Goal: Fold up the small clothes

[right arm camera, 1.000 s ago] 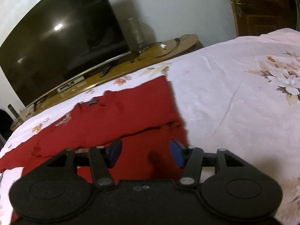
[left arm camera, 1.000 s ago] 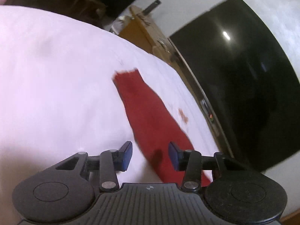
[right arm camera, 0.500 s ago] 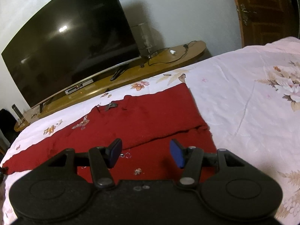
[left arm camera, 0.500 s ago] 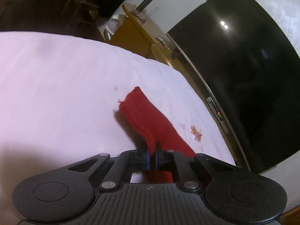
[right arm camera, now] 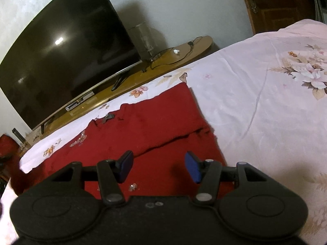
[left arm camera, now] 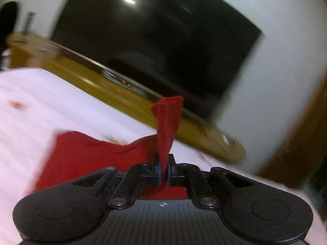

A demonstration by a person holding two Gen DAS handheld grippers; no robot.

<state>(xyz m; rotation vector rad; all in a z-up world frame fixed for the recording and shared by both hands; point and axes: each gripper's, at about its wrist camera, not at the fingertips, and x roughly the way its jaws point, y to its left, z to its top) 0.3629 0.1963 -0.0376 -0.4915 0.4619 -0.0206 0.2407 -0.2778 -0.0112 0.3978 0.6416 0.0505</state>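
**Red garment pinched at one end, spread on the bed**

Garment (right arm camera: 155, 130) of red cloth lies spread across the foot of the bed (right arm camera: 265, 106), on a pale floral sheet, with a fold line running across it. The television (right arm camera: 61, 61) stands beyond the bed's edge on a long wooden stand (right arm camera: 184, 51), and the garment's far edge lies near that edge, on the television side.

The left gripper (left arm camera: 163, 170) has its fingers (left arm camera: 157, 169) pressed together on a strip of the red garment (left arm camera: 168, 126). The strip rises from between the pads and stands up in front of the television (left arm camera: 163, 40), its tip level with the screen's lower edge. The rest of the cloth trails down to the sheet below and to the left of the screen. This view is blurred.

The right gripper (right arm camera: 159, 166) hangs over the garment's near part with its fingers (right arm camera: 192, 167) standing about half apart, nothing between them. The blue pads sit above the cloth; I cannot tell whether they touch it.
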